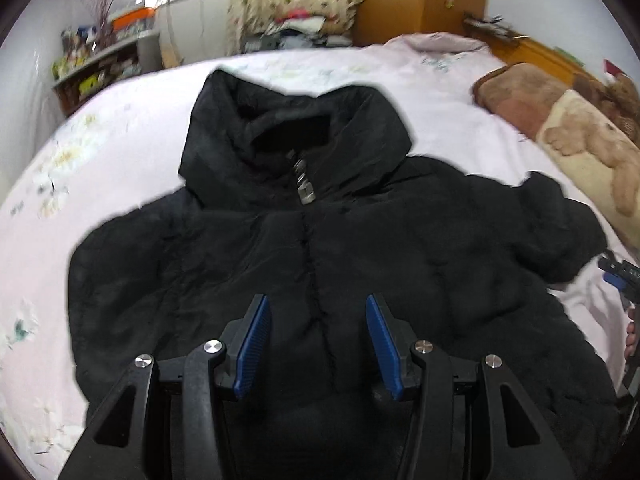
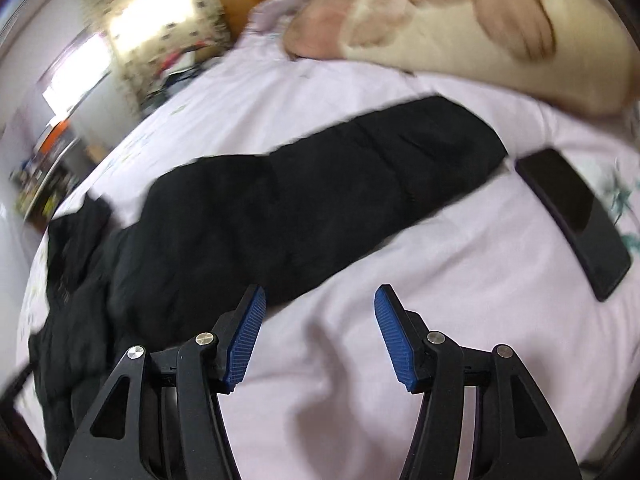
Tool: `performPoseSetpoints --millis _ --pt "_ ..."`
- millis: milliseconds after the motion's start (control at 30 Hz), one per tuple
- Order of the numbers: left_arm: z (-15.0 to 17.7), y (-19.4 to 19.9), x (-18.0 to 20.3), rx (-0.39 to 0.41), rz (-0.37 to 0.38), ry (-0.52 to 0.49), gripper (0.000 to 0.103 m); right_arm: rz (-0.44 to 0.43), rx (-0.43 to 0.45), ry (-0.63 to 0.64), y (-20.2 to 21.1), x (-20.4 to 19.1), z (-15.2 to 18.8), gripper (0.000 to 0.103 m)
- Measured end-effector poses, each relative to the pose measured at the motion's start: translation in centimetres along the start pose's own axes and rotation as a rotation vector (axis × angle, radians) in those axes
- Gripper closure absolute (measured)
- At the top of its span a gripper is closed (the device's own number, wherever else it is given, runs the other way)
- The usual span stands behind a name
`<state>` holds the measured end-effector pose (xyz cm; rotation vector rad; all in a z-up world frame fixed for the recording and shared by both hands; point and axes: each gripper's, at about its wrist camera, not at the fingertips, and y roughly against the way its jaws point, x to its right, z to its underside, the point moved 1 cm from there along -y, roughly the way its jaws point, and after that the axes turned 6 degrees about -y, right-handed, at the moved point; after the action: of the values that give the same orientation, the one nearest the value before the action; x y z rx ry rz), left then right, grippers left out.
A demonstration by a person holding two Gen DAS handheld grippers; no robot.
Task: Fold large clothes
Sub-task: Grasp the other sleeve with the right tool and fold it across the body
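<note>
Both jaws wide apart, empty: left gripper (image 1: 316, 344) over black puffy hooded jacket (image 1: 320, 248) at frame centre, right gripper (image 2: 320, 336) over pale pink bedsheet (image 2: 360, 280) beside its outstretched sleeve (image 2: 320, 184). Jacket lies flat, zipped; no fold made yet, judging by this.

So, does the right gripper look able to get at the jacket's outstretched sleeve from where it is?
Probably yes. The right gripper is open over bare sheet, with the black jacket's sleeve lying flat just ahead. Nothing lies between them; the phone sits off to the side.
</note>
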<state>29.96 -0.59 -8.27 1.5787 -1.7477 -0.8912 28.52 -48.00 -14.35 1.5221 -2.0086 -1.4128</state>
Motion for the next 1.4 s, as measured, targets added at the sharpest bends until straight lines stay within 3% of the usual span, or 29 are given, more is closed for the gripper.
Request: performPoseSetpoints --millis 133,267,433,467,533,667,867,1067,1233,1400 --pt "0.5 -2.7 -1.1 -0.021 0.008 0.048 0.049 -0.008 -0.018 -0.108 -2.9 2.7 -1.5 0.045" --pt "1.1 -3.3 -0.5 0.005 0.007 0.007 0.042 -0.08 0.011 -0.229 -4.5 4.5 -2.9 0.044" --pt "1.4 -3.5 -0.7 0.017 0.012 0.003 0.041 -0.096 0.031 -0.316 -5.1 4.8 -3.9 0.045" --pt "1.4 -3.5 -0.7 0.018 0.012 0.002 0.041 -0.089 0.029 -0.321 -4.9 4.7 -4.0 0.047" --pt "1.3 -3.5 -0.6 0.015 0.007 -0.005 0.041 -0.073 0.026 -0.312 -4.2 4.4 -4.4 0.078" --pt "1.0 -2.7 -0.4 -0.013 0.003 -0.004 0.041 -0.111 0.062 -0.264 -0.8 2.6 -4.9 0.089" --pt "1.9 2.2 -1.4 -0.012 0.028 0.048 0.041 -0.23 0.147 -0.137 7.2 -3.4 -5.4 0.092" --pt "3.4 8.0 -4.2 0.042 0.01 0.091 0.041 -0.394 0.182 0.033 13.2 -13.0 -4.9 0.092" --pt "4.7 11.4 -7.8 0.084 -0.034 0.147 0.041 -0.477 0.114 0.178 13.6 -21.0 -1.3 0.092" --pt "6.4 13.1 -11.4 0.111 -0.058 0.235 0.041 -0.511 -0.017 0.292 10.4 -27.4 3.9 0.092"
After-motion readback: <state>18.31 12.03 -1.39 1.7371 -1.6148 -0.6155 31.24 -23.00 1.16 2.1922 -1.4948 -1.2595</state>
